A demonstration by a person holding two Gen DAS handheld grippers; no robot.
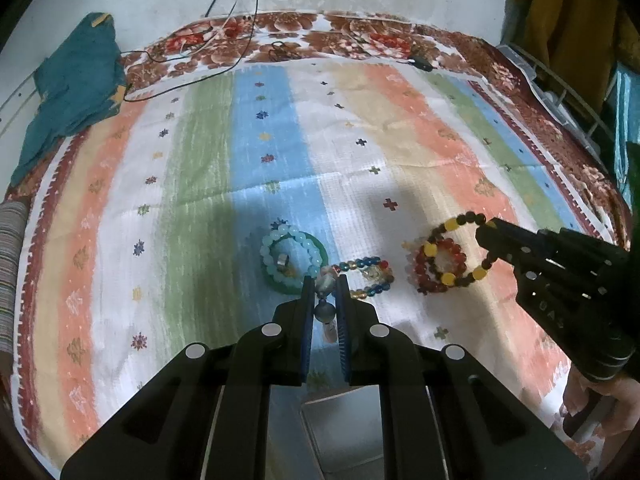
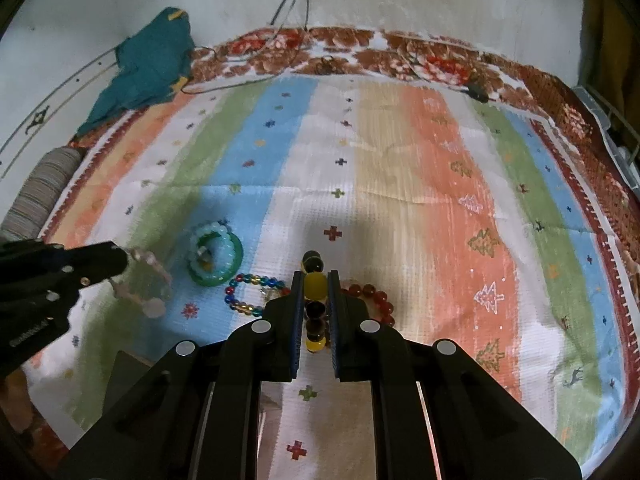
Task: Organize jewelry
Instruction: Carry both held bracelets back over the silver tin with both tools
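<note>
My left gripper is shut on a pale pink bead bracelet; the right wrist view shows that bracelet hanging from it above the cloth. My right gripper is shut on a yellow and dark bead bracelet, which shows lifted in the left wrist view. On the striped cloth lie a pale aqua bead bracelet on a green bangle, a multicoloured bead bracelet and a red bead bracelet.
A teal cloth lies at the far left edge. Black cables run over the floral bedding at the back. A wire rack stands at the right. A striped roll lies at the left.
</note>
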